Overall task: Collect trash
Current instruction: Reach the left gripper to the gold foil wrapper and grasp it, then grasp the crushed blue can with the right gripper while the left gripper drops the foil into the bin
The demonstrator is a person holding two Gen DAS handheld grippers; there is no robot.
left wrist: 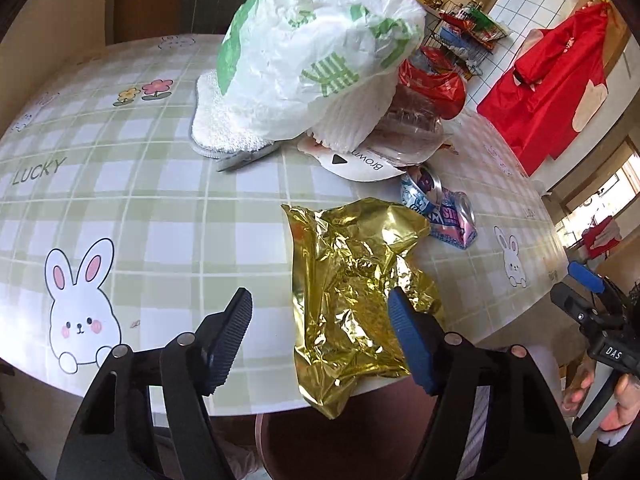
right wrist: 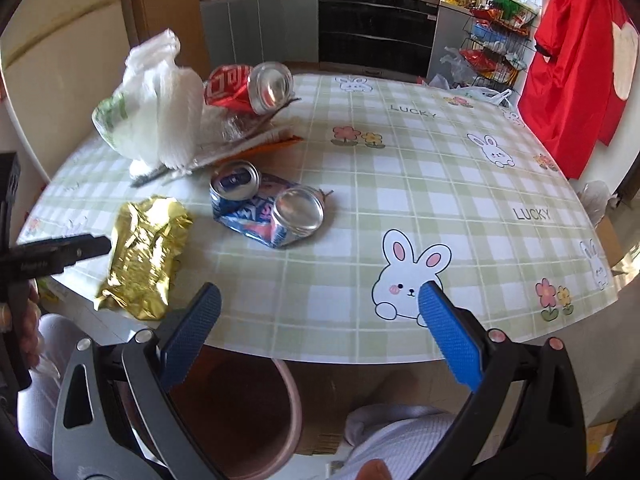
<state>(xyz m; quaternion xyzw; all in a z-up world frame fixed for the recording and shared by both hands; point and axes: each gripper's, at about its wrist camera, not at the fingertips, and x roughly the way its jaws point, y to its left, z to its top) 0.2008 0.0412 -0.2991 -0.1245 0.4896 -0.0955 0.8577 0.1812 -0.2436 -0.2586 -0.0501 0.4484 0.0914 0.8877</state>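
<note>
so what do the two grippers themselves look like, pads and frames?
The left gripper has mismatched ribbed pads, one black, one blue, on black linkage arms with round silver pivot pins. The right gripper has two textured blue pads on black and grey arms; from the left wrist view its body bears white "DAS" lettering. No cables visible.

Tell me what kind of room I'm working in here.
Most likely a home kitchen-dining area: a table under a bunny-print cloth, dark oven fronts with counter and cabinets behind, and a wire rack stocked with snacks.
</note>
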